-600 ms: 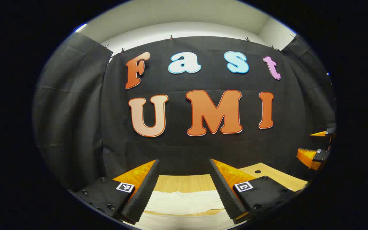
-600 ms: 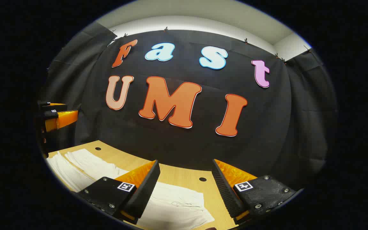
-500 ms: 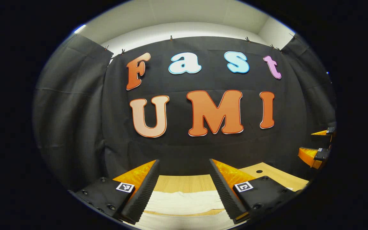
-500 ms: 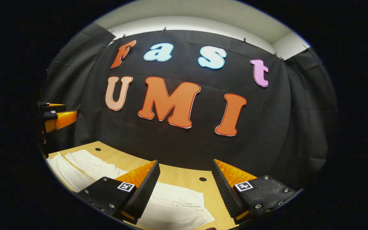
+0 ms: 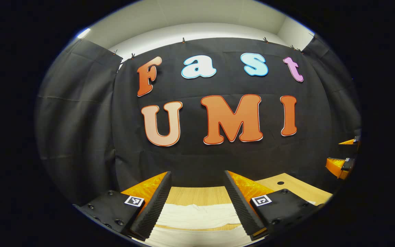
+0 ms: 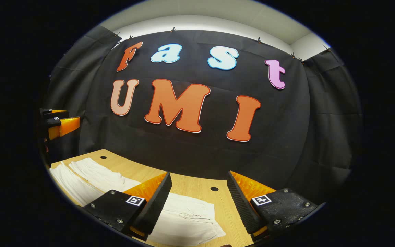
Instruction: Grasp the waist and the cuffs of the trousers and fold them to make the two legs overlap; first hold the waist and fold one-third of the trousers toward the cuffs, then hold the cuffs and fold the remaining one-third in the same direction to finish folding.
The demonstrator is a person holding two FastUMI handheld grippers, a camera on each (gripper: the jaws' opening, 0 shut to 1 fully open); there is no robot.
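Note:
White trousers (image 6: pixel 187 219) lie flat on the wooden table (image 6: pixel 197 185). In the right gripper view their waist end with a drawstring sits below my right gripper (image 6: pixel 199 200), and the two legs (image 6: pixel 91 175) run off to the left. That gripper hovers above the waist, open, holding nothing. In the left gripper view a leg of the trousers (image 5: pixel 197 216) lies under my left gripper (image 5: pixel 197 202), which is open and above the cloth. The left gripper (image 6: pixel 58 125) also appears at the left edge of the right gripper view, and the right gripper (image 5: pixel 343 164) at the right edge of the left gripper view.
The black cloth wall (image 5: pixel 218 157) stands close behind the table's far edge. Small round holes (image 6: pixel 214 189) (image 5: pixel 280 183) sit in the tabletop near the back. Bare wood shows to the right of the waist (image 6: pixel 231 223).
Both views have tipped slightly downward and a little more of the table shows. The trousers have not moved and both grippers stay open.

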